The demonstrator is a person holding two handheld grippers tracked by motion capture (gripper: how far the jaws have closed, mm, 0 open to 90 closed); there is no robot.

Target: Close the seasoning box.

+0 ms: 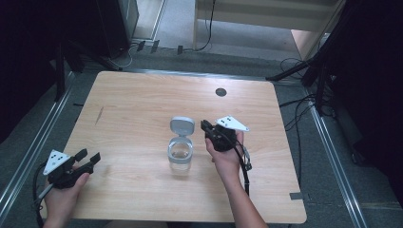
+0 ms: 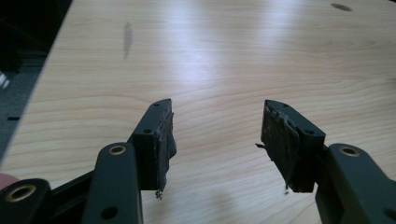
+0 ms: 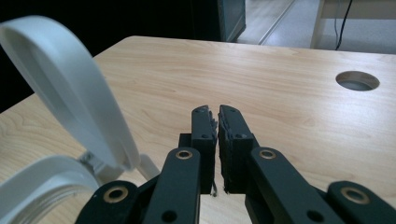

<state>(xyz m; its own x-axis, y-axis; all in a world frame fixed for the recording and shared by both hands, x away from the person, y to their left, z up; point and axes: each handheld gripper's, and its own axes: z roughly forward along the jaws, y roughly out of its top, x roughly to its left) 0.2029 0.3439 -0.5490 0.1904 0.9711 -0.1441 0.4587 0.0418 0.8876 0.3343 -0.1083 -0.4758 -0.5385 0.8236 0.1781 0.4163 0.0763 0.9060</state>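
Note:
A clear jar (image 1: 180,156) stands near the middle of the wooden table (image 1: 138,109), its grey hinged lid (image 1: 182,125) flipped open and leaning back. In the right gripper view the lid (image 3: 70,93) rises at the left above the jar's rim (image 3: 37,179). My right gripper (image 1: 205,126) hovers just right of the lid with its jaws shut on nothing (image 3: 218,122). My left gripper (image 1: 89,156) rests at the table's front left, away from the jar, its jaws wide apart with only bare wood between them (image 2: 217,128).
A round cable hole (image 1: 221,92) sits toward the table's far edge, also seen as a hole (image 3: 357,80) in the right gripper view. A dark smudge (image 1: 99,115) marks the wood at the far left. Cables and dark stands surround the table.

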